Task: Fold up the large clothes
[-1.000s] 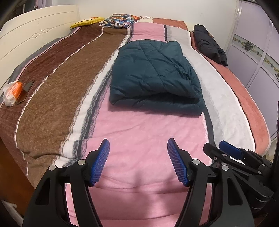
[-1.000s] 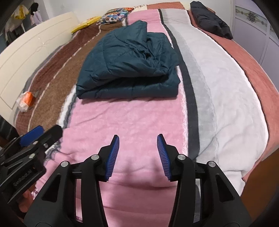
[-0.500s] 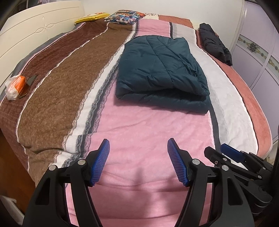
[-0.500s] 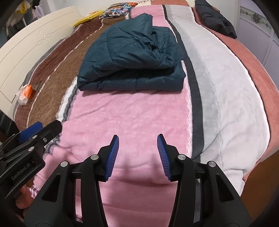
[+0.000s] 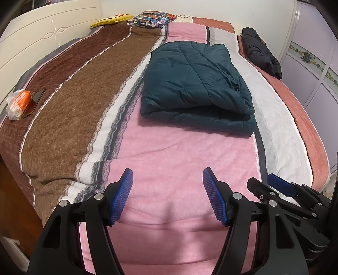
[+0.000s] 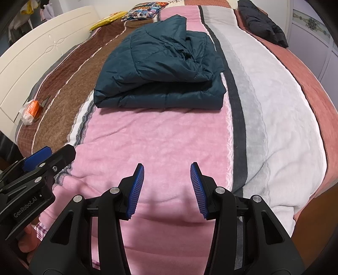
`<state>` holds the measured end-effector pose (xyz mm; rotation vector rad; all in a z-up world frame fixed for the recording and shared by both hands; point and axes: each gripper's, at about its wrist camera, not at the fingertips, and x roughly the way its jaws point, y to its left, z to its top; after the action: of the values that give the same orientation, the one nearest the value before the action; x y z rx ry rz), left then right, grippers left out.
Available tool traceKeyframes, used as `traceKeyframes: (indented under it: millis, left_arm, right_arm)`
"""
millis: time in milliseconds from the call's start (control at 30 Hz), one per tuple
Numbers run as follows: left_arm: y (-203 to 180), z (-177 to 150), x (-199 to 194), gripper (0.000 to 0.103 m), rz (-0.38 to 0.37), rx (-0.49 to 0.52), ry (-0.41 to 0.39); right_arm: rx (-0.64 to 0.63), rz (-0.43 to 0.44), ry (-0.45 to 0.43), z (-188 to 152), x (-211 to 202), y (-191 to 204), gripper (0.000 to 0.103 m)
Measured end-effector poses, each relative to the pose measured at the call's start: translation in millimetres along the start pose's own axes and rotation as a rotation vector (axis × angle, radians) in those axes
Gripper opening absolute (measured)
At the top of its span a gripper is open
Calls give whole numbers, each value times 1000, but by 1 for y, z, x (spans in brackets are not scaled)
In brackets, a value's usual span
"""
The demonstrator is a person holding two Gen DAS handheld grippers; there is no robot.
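A dark teal quilted jacket (image 5: 196, 86) lies folded in a thick rectangle on the pink stripe of the bed; it also shows in the right wrist view (image 6: 162, 74). My left gripper (image 5: 168, 179) is open and empty, well short of the jacket, above the near pink blanket. My right gripper (image 6: 167, 174) is open and empty, also short of the jacket. Each gripper shows at the edge of the other's view: the right one (image 5: 281, 190), the left one (image 6: 40, 158).
The striped blanket (image 5: 69, 101) covers the bed. A black garment (image 5: 262, 54) lies at the far right edge. An orange packet in plastic (image 5: 18, 103) and a dark phone (image 5: 34, 101) lie at the left. Pillows (image 5: 152, 18) and a white headboard (image 5: 38, 40) stand behind; wardrobe doors (image 5: 316, 69) stand right.
Both grippers have pulled back and risen a little from the jacket, staying open. The jacket has not moved.
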<state>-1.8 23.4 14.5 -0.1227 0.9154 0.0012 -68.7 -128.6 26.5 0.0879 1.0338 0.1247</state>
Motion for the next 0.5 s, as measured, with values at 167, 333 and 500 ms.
traceKeyframes:
  millis: [167, 333, 500]
  left_arm:
    - [0, 0, 0, 66, 0, 0, -1]
    - [0, 0, 0, 66, 0, -1, 2]
    - [0, -2, 0, 66, -1, -1, 4]
  right_arm:
    - [1, -2, 3, 0, 1, -1, 46]
    - [5, -4, 4, 0, 2, -2, 46]
    - [6, -4, 8, -1, 2, -2, 46]
